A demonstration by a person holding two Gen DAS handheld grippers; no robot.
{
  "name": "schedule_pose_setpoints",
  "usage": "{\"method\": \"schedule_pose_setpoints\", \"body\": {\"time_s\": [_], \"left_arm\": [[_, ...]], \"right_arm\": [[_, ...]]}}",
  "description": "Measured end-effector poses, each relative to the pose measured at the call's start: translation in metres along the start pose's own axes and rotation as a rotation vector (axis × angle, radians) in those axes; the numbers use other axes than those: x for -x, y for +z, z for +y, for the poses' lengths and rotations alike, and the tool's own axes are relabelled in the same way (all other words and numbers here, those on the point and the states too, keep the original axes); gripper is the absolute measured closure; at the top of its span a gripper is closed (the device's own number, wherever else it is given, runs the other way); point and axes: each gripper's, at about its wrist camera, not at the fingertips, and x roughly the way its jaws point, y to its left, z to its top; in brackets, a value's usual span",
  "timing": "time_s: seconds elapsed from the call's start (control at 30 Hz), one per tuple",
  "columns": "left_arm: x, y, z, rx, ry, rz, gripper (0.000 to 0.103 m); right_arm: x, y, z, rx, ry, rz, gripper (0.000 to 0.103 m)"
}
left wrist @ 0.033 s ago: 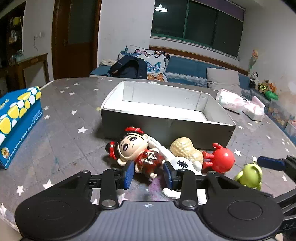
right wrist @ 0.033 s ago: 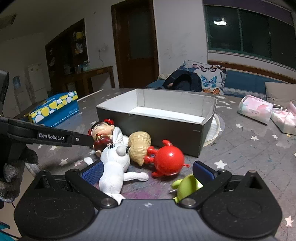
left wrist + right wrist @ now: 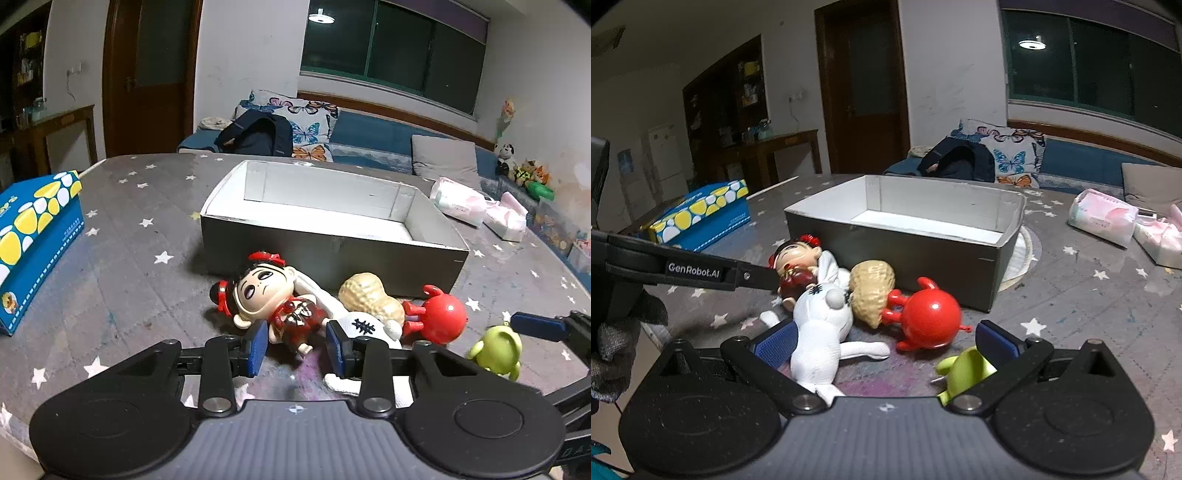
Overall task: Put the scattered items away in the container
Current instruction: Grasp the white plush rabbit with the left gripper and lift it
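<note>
Where both tools gape: five toys point(image 3: 280, 306), one box point(image 3: 332, 240).

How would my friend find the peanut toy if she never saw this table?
Look for the big open grey cardboard box on the grey star-patterned tablecloth. A pile of toys lies against its near wall. The bumpy tan peanut-shaped toy sits between the white plush rabbit and the shiny round red plastic crab.

Blue sofa point(image 3: 369, 129) under a dark window point(image 3: 391, 44), brown door point(image 3: 147, 74) left.
</note>
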Motion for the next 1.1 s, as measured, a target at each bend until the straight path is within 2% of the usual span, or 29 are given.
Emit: {"method": "schedule_pose_setpoints", "body": {"time_s": [0.17, 0.3, 0.47, 0.53, 0.73, 0.83, 1.0, 1.1], "left_arm": [[0.002, 0.000, -0.002, -0.004, -0.033, 0.006, 0.066], [0.002, 0.001, -0.004, 0.004, -0.090, 0.026, 0.066], [-0.004, 0.002, -0.008, 0.010, -0.147, 0.058, 0.066], [-0.006, 0.003, -0.009, 0.012, -0.164, 0.070, 0.066], [-0.017, 0.005, -0.007, 0.036, -0.215, 0.106, 0.066], [-0.025, 0.005, -0.004, 0.060, -0.222, 0.132, 0.066], [-0.035, 0.005, 0.003, 0.111, -0.263, 0.179, 0.066], [-0.038, 0.004, 0.005, 0.124, -0.278, 0.189, 0.066]], "right_arm": [[-0.002, 0.000, 0.008, 0.033, 0.015, 0.010, 0.000], [-0.006, 0.000, 0.014, 0.061, 0.037, 0.028, 0.001], [-0.016, -0.002, 0.025, 0.105, 0.077, 0.063, 0.009], [-0.021, -0.003, 0.029, 0.121, 0.086, 0.078, 0.017], [-0.032, -0.004, 0.033, 0.127, 0.114, 0.108, 0.028], [-0.038, -0.005, 0.033, 0.127, 0.123, 0.125, 0.040], [-0.044, -0.007, 0.032, 0.123, 0.135, 0.143, 0.051], [-0.046, -0.008, 0.031, 0.117, 0.140, 0.151, 0.064]]}}
